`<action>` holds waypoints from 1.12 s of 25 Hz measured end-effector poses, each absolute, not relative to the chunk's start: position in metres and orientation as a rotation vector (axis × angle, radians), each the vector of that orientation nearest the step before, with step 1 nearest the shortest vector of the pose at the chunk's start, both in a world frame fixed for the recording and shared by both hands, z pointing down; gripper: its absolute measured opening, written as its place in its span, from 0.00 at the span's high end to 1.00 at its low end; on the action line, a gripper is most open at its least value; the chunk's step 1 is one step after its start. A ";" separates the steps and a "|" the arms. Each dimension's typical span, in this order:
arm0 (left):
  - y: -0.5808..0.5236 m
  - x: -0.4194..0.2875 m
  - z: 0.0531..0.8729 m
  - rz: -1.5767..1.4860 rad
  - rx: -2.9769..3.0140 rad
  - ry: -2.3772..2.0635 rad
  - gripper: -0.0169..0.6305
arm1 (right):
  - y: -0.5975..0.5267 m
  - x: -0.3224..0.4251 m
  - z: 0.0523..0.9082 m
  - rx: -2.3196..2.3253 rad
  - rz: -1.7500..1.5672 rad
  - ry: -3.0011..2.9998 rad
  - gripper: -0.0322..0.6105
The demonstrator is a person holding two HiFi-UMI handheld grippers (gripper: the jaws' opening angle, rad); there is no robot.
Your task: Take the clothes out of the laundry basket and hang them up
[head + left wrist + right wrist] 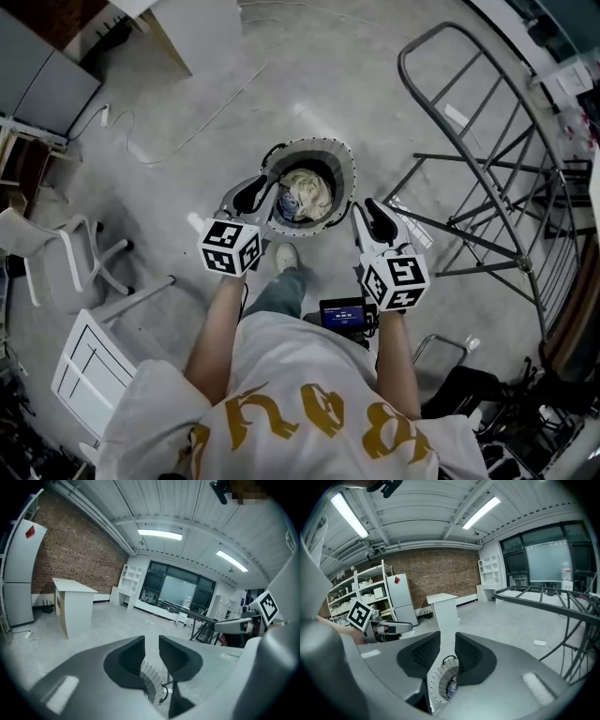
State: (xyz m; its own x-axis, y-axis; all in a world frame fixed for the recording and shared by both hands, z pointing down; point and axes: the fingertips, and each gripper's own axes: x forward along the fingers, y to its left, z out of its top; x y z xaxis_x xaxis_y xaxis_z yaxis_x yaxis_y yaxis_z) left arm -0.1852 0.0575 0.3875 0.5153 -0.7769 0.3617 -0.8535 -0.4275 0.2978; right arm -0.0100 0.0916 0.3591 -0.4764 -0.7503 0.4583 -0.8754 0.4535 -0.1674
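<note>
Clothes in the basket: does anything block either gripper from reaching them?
Nothing visible does. The clothes lie uncovered in the open basket, and the left gripper and right gripper hang near its rim, jaws apart and empty.

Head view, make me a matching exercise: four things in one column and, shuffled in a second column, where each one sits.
Things
1. round grey laundry basket
2. cream crumpled clothes
3. dark metal drying rack
4. white plastic chair

Places
A. at the left edge of the view
B. inside the basket
C. on the concrete floor, at the middle of the view
D. on the right side of the view

Pairs: 1-C, 2-B, 3-D, 4-A
</note>
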 end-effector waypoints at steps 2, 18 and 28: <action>0.045 -0.185 0.394 0.237 2.316 -1.316 0.82 | 0.082 -0.015 0.369 1.379 0.564 -2.369 0.76; 0.008 -0.174 0.470 0.372 2.261 -1.255 0.82 | 0.024 -0.033 0.445 1.235 0.593 -2.294 0.73; -0.010 -0.167 0.552 0.383 2.078 -1.275 0.82 | 0.002 -0.040 0.538 1.078 0.716 -2.222 0.73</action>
State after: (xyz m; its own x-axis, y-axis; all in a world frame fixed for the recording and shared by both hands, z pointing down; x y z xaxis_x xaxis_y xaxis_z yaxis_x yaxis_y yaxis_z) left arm -0.1670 -0.0099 0.5518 0.4819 -0.6780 0.5551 -0.8717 -0.3062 0.3827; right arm -0.0398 0.0016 0.5380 -0.5180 -0.5171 0.6814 -0.8177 0.5331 -0.2170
